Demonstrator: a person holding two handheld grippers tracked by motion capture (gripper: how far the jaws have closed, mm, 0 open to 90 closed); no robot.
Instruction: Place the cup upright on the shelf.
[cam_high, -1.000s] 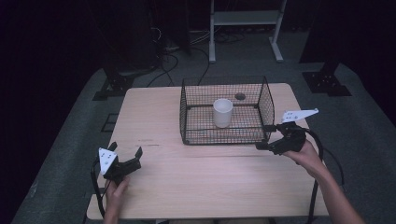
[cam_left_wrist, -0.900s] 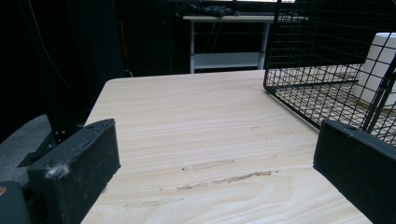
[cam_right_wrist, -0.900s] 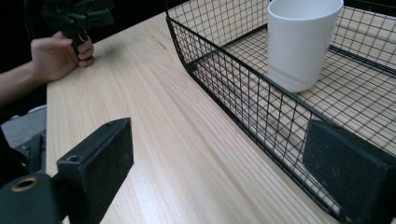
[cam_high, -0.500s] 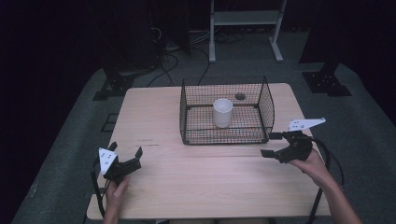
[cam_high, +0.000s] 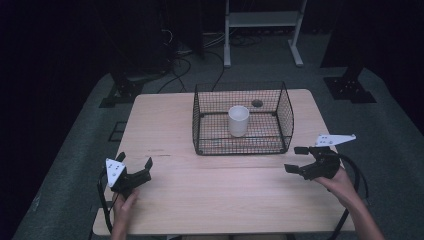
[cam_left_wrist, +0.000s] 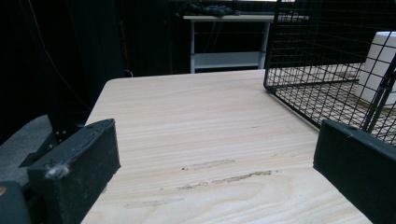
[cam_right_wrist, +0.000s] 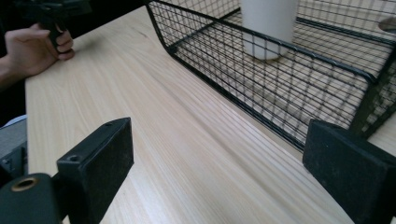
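Table (cam_high: 220, 185) holds 1 wire basket (cam_high: 285, 112) containing 1 white cup (cam_high: 238, 120).

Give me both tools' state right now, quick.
Left tool: open, holding nothing, jaws over bare table.
Right tool: open, holding nothing, beside the wire basket, not touching it.

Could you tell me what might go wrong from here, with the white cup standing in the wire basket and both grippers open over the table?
1. The white cup stands upright inside the wire basket; reaching in at an angle could tip it.
2. The right gripper is close to the basket's near corner, so its open jaws may snag the mesh.
3. The basket looks light; a knock might slide it across the table.
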